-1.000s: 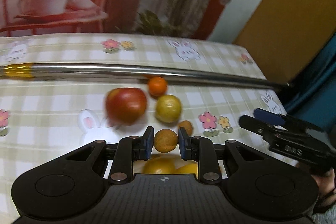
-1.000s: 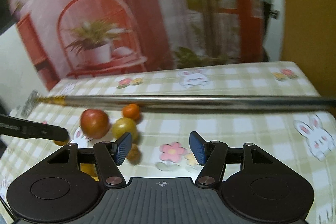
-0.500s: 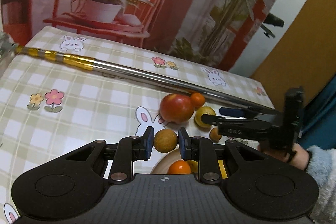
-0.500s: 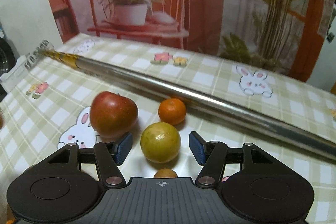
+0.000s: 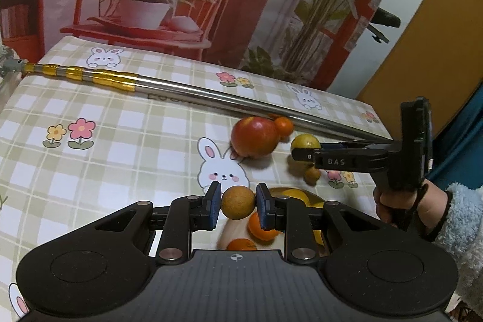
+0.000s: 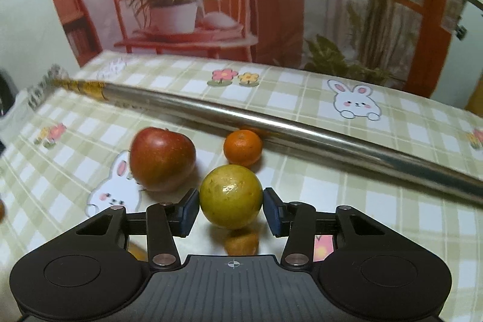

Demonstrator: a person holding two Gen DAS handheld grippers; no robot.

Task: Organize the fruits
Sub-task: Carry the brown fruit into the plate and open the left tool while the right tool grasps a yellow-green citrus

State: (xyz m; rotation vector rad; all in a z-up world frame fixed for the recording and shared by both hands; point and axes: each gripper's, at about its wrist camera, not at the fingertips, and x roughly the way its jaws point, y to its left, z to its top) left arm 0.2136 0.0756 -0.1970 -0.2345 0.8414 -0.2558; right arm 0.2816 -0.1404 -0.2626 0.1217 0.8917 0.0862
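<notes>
Left gripper (image 5: 238,208) holds a small brown round fruit (image 5: 238,202) tight between its pads, up over a plate (image 5: 305,195) w/ oranges (image 5: 263,228) at 6 o'clock. Right gripper (image 6: 231,208) is wide, pads on both sides of the yellow-green fruit (image 6: 231,196); can't tell if they touch it. Red apple (image 6: 162,158) sits at 10 o'clock from that fruit, small orange (image 6: 243,147) at 12, right by the metal pole (image 6: 271,129). All on the checked tabletop (image 6: 347,201).
</notes>
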